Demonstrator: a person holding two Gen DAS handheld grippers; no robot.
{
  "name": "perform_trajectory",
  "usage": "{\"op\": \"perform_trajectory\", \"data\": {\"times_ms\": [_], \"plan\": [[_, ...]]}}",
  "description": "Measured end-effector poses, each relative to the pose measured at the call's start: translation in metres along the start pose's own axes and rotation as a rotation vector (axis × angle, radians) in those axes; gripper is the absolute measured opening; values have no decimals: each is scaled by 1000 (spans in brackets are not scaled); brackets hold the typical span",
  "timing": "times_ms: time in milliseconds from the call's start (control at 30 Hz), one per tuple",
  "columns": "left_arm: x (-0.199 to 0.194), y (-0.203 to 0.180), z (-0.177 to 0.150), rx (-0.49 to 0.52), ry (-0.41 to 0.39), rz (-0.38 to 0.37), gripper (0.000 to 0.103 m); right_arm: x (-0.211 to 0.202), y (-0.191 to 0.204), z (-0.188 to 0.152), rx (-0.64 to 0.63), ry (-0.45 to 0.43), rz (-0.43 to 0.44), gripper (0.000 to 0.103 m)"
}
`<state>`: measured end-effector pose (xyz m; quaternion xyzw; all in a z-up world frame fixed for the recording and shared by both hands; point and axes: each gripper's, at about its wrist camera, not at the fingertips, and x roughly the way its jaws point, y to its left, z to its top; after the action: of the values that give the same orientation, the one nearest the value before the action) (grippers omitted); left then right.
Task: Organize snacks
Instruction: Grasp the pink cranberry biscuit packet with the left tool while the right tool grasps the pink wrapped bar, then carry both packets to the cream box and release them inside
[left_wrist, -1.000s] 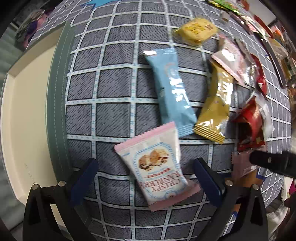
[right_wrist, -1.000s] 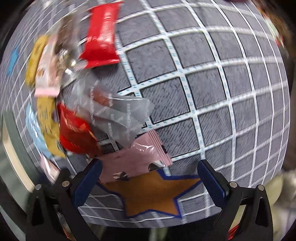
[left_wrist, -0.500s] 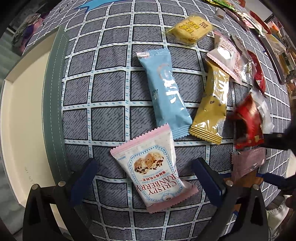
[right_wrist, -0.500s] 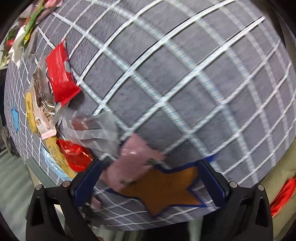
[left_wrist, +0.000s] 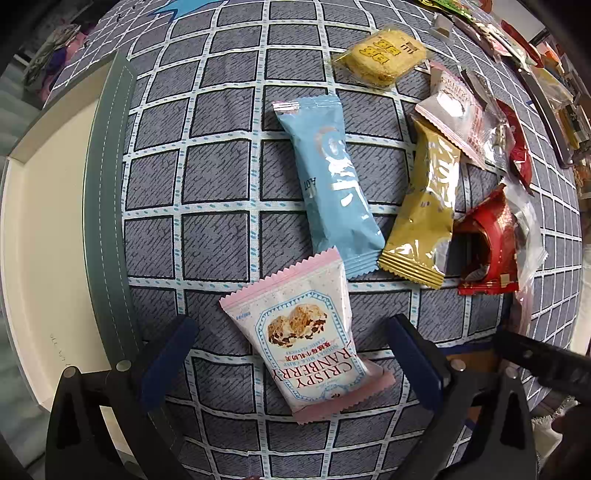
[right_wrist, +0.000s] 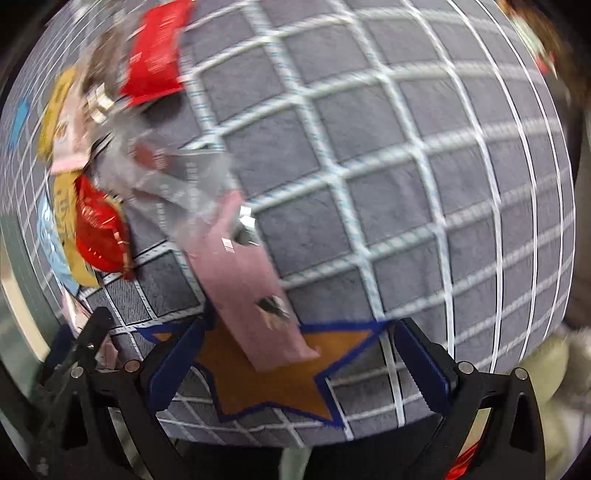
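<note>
Our right gripper (right_wrist: 295, 363) has swung round — the mauve packet (right_wrist: 251, 280) now lies between its open jaws, blurry though. Left gripper (left_wrist: 291, 367), open, straddles the cranberry packet (left_wrist: 306, 350); tray (left_wrist: 44, 229) at nine o'clock.

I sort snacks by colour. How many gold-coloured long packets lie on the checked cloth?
1. The gold packet lies between the light blue packet and the red wrapper. Others may be hidden in the pile.

Both tools are built alike: the left gripper (left_wrist: 291, 354) and right gripper (right_wrist: 295, 354) are formed of black angular frames, fitted with round silver screws. Blue ridged pads (right_wrist: 421, 365) are carried on the jaws.
</note>
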<state>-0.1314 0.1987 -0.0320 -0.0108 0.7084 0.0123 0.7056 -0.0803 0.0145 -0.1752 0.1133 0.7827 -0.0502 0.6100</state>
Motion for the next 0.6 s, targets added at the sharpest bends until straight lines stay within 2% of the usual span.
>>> {"op": "perform_trajectory", "data": {"times_ms": [67, 167, 233, 267, 300, 333, 367, 400, 467, 533, 600], "plan": [[2, 0, 0, -3, 3, -1, 103, -8, 29, 6, -93, -31, -62, 103], [4, 0, 3, -20, 20, 0, 103, -9, 55, 1, -160, -40, -77, 103], [7, -3, 7, -4, 65, 0, 103, -14, 59, -4, -178, -36, -81, 96], [7, -4, 9, 5, 81, -1, 101, -9, 61, -27, -184, -45, -82, 85], [5, -6, 10, 13, 80, -3, 99, -13, 49, -43, -195, -59, -85, 68], [3, -8, 11, 31, 76, -1, 93, -15, 26, -64, -207, -72, -84, 58], [0, -12, 11, 58, 70, -1, 84, -26, 5, -75, -218, -77, -86, 31], [-3, -16, 10, 80, 62, 1, 78, -41, -31, -90, -224, -76, -80, 24], [-9, -22, 10, 126, 42, 2, 46, -45, -37, -96, -221, -58, -58, 24], [-9, -22, 10, 138, 50, -26, 41, -61, -33, -95, -213, -57, -35, 24], [-11, -15, 10, 114, 54, -73, 41, -77, -40, -97, -207, -57, 1, 24]]}}
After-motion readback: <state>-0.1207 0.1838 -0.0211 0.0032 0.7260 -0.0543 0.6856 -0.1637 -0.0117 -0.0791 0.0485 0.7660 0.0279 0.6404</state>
